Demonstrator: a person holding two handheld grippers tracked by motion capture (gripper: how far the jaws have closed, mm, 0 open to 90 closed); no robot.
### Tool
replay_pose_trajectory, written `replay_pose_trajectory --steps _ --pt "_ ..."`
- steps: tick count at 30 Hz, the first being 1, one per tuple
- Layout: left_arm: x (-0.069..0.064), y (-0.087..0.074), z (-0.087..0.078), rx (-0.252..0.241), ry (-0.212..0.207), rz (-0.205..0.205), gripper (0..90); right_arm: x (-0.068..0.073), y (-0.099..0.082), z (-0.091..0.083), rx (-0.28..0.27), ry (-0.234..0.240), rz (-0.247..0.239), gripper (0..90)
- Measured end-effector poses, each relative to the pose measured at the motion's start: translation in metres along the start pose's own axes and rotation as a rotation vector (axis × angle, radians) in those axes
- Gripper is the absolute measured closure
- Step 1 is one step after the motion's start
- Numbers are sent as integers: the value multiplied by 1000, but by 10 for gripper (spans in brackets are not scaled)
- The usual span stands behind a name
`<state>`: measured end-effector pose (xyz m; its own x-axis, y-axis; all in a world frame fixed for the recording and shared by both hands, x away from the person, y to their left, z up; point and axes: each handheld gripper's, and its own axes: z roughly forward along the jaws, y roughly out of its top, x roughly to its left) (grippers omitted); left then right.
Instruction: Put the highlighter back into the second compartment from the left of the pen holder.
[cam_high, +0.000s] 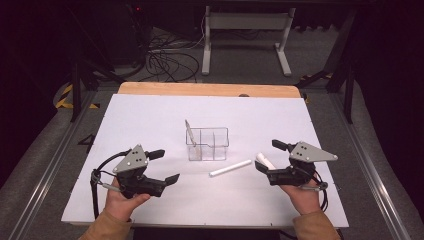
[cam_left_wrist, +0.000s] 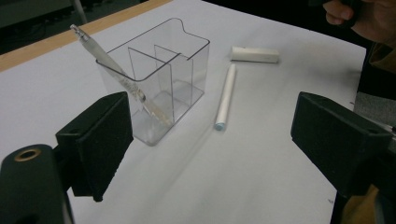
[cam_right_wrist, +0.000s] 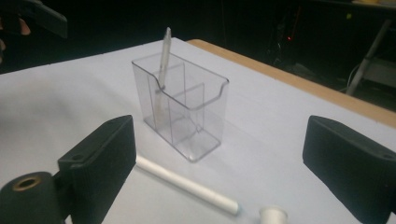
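Observation:
A clear plastic organizer (cam_high: 208, 144) with several compartments stands mid-table, and a translucent pen (cam_high: 190, 132) leans in its left compartment. In front of it a long white stick (cam_high: 230, 168) lies flat, with a short white tube (cam_high: 265, 160) to its right. My left gripper (cam_high: 169, 165) rests open at the front left, facing the organizer (cam_left_wrist: 159, 74) and the pen (cam_left_wrist: 112, 70), nothing between its jaws. My right gripper (cam_high: 266, 155) is open at the front right. The short tube (cam_right_wrist: 273, 215) lies low between its wide-apart jaws, untouched, with the stick (cam_right_wrist: 187, 184) just beyond.
A white sheet (cam_high: 150, 115) covers the table, leaving a wooden strip (cam_high: 210, 89) bare at the far edge. Beyond it are floor cables (cam_high: 165, 60) and a white stand (cam_high: 245, 30). Metal rails run along both sides of the table.

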<state>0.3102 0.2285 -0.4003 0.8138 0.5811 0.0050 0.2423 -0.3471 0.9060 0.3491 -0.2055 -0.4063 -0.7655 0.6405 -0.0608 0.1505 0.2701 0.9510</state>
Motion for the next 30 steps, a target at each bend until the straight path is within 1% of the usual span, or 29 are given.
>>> replay_pose_trajectory --steps 1,3,6,7,9,12,13,14,17,21,23,24,26,27,28,29,30 --pt "0 1 1 -4 1 -6 142 -2 -4 -1 5 -5 5 102" --pt "1 3 2 5 -22 -22 147 -4 -11 -4 12 -12 8 96" --pt "2 6 5 11 -46 -32 171 -8 -17 -7 22 -11 14 82" --pt "2 6 6 3 -41 -36 168 -9 -19 -8 18 -10 21 82" --pt "2 8 9 5 -44 -34 162 -10 -23 -10 15 -6 30 78" --pt "2 9 13 19 -29 -23 149 -11 -26 -11 42 1 21 69" --pt "2 9 14 21 -27 -28 149 -11 -27 -11 47 3 23 69" --pt "2 9 15 24 -27 -23 158 -11 -28 -12 45 3 23 68" --pt "2 11 19 36 -37 -29 179 -13 -31 -13 32 -4 31 68" --pt "-1 16 26 59 -42 -8 188 -16 -39 -13 41 -25 42 61" --pt "-2 20 31 74 -40 4 189 -17 -47 -11 51 -19 61 62" --pt "-3 22 33 81 -40 12 190 -17 -50 -11 65 -21 59 62" --pt "-3 26 38 80 -48 10 190 -17 -57 -10 81 -25 52 61" --pt "-3 28 40 85 -50 17 193 -17 -59 -10 83 -24 48 61" --pt "-4 29 43 85 -53 13 196 -17 -61 -11 86 -21 51 62" --pt "-4 30 45 92 -47 20 196 -17 -63 -10 80 -19 53 61" --pt "-4 31 48 91 -49 22 195 -17 -64 -10 78 -14 54 61"
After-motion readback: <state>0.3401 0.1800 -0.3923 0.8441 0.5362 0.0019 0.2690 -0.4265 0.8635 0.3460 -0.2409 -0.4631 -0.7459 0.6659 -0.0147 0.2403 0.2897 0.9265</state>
